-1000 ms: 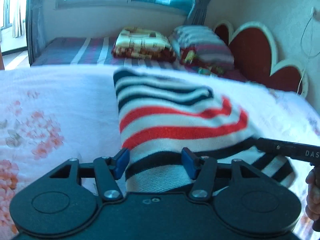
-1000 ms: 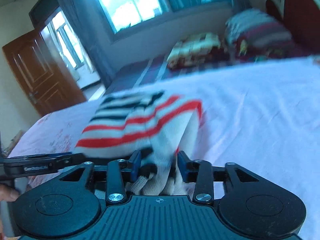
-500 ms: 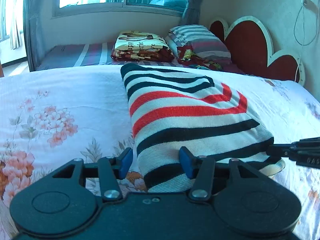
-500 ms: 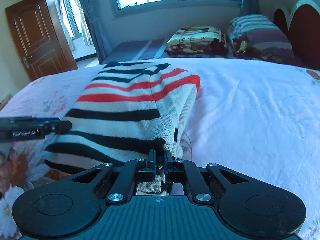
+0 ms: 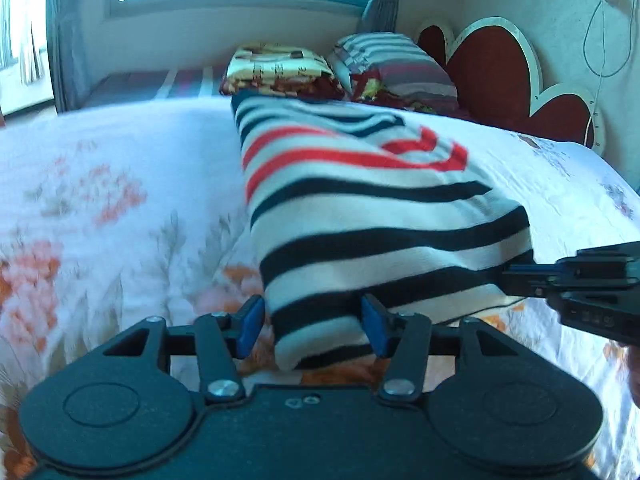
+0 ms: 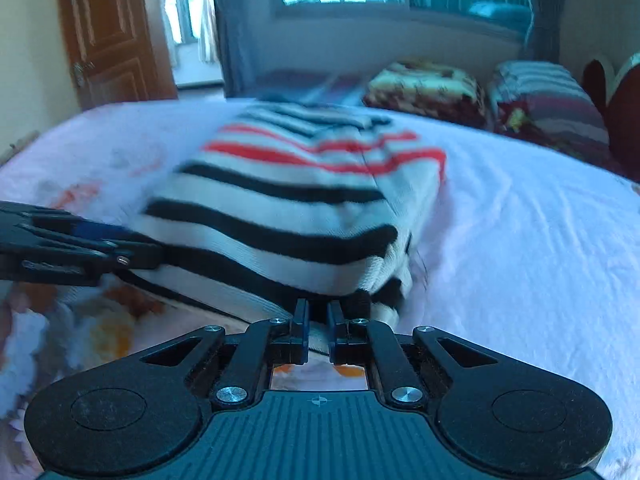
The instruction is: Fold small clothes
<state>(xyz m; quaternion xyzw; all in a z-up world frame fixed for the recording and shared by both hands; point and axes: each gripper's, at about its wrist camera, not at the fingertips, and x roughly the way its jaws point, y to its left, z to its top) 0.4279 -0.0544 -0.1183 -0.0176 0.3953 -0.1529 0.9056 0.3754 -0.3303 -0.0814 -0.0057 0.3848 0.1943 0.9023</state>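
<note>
A folded knit sweater (image 5: pixel 360 208) with white, navy and red stripes lies on the floral bedsheet (image 5: pixel 100 208). My left gripper (image 5: pixel 314 326) is open, its blue pads either side of the sweater's near left corner, not pinching it. My right gripper (image 6: pixel 318 326) is shut on the sweater's near right edge (image 6: pixel 280 224); a strip of cloth sits between the jaws. The right gripper also shows at the right in the left wrist view (image 5: pixel 520 276), and the left one at the left in the right wrist view (image 6: pixel 132 248).
Folded blanket (image 5: pixel 280 68) and striped pillow (image 5: pixel 396 64) lie at the head of the bed by the red heart-shaped headboard (image 5: pixel 496 64). A window is behind them. A wooden door (image 6: pixel 108 36) stands at the far left. White sheet (image 6: pixel 540 220) extends right of the sweater.
The right gripper closed on the sweater's edge and stays shut. The sweater has settled flat on the bed. The left gripper stays open; both views shifted slightly with motion blur.
</note>
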